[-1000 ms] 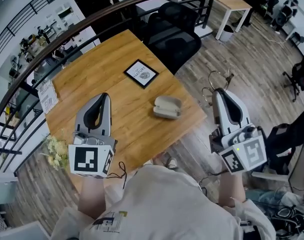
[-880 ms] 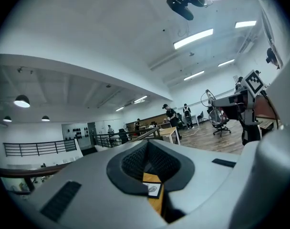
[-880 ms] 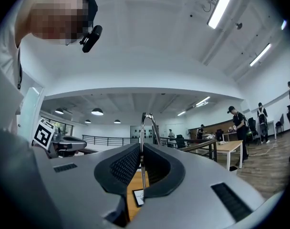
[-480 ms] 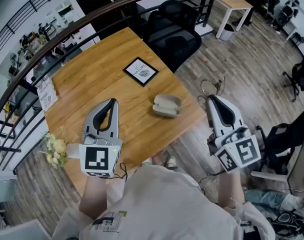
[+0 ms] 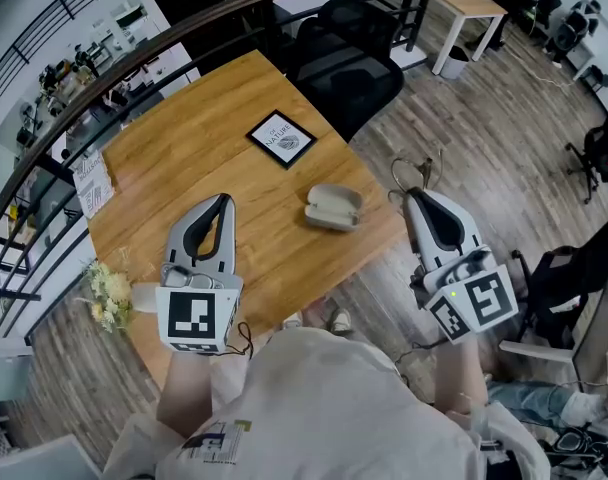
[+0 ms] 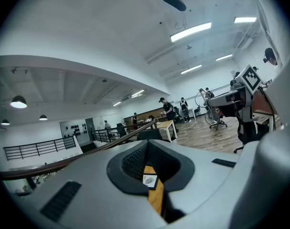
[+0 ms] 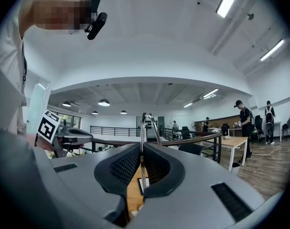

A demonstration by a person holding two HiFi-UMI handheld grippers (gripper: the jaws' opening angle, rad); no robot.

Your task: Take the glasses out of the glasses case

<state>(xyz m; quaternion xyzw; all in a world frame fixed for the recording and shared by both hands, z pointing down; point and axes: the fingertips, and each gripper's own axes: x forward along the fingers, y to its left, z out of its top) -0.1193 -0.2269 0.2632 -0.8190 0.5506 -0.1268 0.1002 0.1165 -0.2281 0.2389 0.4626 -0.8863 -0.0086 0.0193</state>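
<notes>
Glasses (image 7: 141, 142), thin wire metal frame, already out of case: right gripper (image 5: 414, 198) jaws clamped on frame, just off brown wooden table (image 5: 204, 148) edge. Grey oval clamshell case (image 5: 334, 208) lies on table nearby. Left gripper (image 5: 221, 200) jaws together, empty. Next, prob.: set glasses down gently w/o bending frame.

Grey left gripper (image 5: 222, 201) and right gripper (image 5: 411, 195), marker cubes (image 5: 194, 319), white shirt (image 5: 319, 408)

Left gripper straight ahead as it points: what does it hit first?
Probably the framed card, centred ahead of the left gripper; it may pass above it, height unclear.
</notes>
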